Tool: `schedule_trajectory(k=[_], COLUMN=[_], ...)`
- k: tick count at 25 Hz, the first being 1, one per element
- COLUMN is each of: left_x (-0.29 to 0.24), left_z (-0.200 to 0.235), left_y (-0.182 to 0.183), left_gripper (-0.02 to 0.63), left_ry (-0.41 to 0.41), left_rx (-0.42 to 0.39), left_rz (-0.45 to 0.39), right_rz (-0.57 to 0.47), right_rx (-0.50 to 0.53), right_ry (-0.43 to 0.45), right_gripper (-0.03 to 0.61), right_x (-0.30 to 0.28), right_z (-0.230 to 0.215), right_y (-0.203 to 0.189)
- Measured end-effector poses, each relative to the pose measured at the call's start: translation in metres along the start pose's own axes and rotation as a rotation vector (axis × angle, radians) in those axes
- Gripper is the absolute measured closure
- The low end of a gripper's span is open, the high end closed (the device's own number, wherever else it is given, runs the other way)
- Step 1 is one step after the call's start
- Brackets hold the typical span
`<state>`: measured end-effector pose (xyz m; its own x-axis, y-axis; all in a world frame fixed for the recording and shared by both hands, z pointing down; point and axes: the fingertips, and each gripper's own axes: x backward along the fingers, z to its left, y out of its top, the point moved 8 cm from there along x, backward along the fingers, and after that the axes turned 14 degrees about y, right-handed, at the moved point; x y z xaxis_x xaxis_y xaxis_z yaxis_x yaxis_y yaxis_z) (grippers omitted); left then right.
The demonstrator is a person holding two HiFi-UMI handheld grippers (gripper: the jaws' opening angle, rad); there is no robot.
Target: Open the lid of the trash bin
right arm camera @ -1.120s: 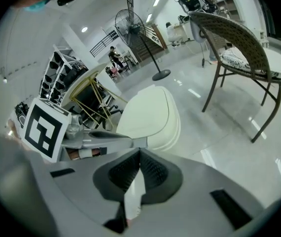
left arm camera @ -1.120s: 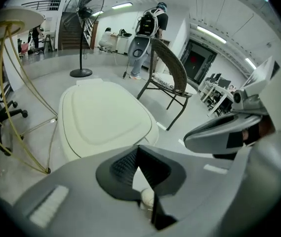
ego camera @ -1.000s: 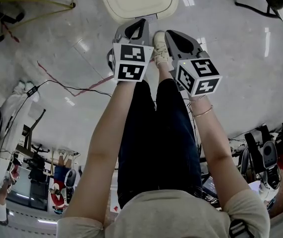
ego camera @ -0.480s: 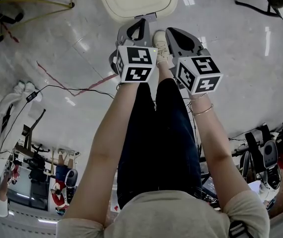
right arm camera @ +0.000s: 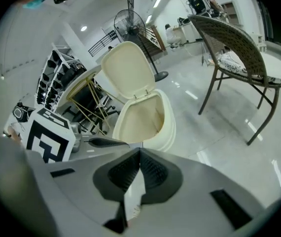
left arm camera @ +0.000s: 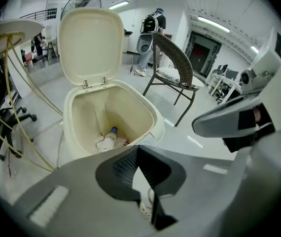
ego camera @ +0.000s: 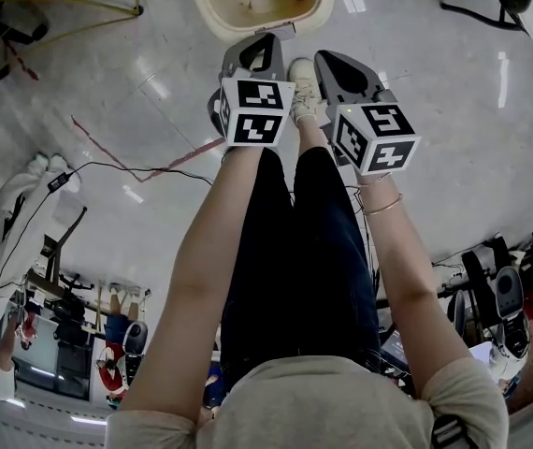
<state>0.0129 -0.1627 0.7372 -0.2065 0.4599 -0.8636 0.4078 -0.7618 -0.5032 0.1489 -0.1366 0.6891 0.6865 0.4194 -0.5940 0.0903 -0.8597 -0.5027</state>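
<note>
Ahead, trash bin (left arm camera: pixel 130 113) open, lid (left arm camera: pixel 90 43) upright, left gripper (left arm camera: pixel 138 148) and right gripper (right arm camera: pixel 140 151) fingers clenched, empty.

- Smooth cream plastic, faintly shiny: trash bin (left arm camera: pixel 145 117) ahead of left gripper (left arm camera: pixel 138 149).
- Matt grey plastic there, ribbed dark pads (left arm camera: pixel 123 164).
- Glossy pale floor (right arm camera: pixel 219 132) beneath.
- Woven chair (right arm camera: pixel 239 38) back, dark metal legs.

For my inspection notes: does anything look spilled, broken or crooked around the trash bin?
Nothing stands out. The trash bin stands upright, its lid is raised on its hinges, and the rubbish lies inside it.
</note>
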Motion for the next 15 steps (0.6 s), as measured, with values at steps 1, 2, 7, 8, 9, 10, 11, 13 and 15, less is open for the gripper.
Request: schedule_trajectory(k=[1, 2, 7, 8, 9, 10, 11, 13, 15], left_x=[0.000, -0.001, 0.003, 0.006, 0.011, 0.016, 0.022, 0.037, 0.053], left_z=[0.002, 0.004, 0.008, 0.007, 0.006, 0.004, 0.003, 0.003, 0.005], left_y=[0.000, 0.000, 0.003, 0.003, 0.003, 0.003, 0.003, 0.003, 0.004], left_gripper=[0.607, 0.608, 0.609, 0.608, 0.609, 0.609, 0.609, 0.609, 0.609], left_ry=[-0.014, -0.027, -0.086, -0.099, -0.107, -0.112, -0.117, -0.132, -0.150], left_rx=[0.015, 0.027, 0.105, 0.139, 0.165, 0.177, 0.179, 0.180, 0.201], left_rz=[0.010, 0.018, 0.073, 0.076, 0.074, 0.070, 0.065, 0.055, 0.049], right_rz=[-0.003, -0.004, -0.010, -0.012, -0.013, -0.012, -0.008, 0.001, 0.005], right_rx=[0.001, 0.004, 0.023, 0.027, 0.032, 0.038, 0.044, 0.058, 0.074], right_ry=[-0.001, -0.001, 0.004, 0.005, 0.005, 0.006, 0.008, 0.012, 0.013], right_gripper=[0.571, 0.571, 0.571, 0.571, 0.571, 0.571, 0.571, 0.571, 0.571], right_x=[0.001, 0.002, 0.008, 0.010, 0.012, 0.014, 0.016, 0.021, 0.027], right_z=[0.001, 0.002, 0.009, 0.011, 0.012, 0.014, 0.016, 0.024, 0.033], right_y=[0.002, 0.004, 0.014, 0.016, 0.018, 0.019, 0.020, 0.022, 0.025])
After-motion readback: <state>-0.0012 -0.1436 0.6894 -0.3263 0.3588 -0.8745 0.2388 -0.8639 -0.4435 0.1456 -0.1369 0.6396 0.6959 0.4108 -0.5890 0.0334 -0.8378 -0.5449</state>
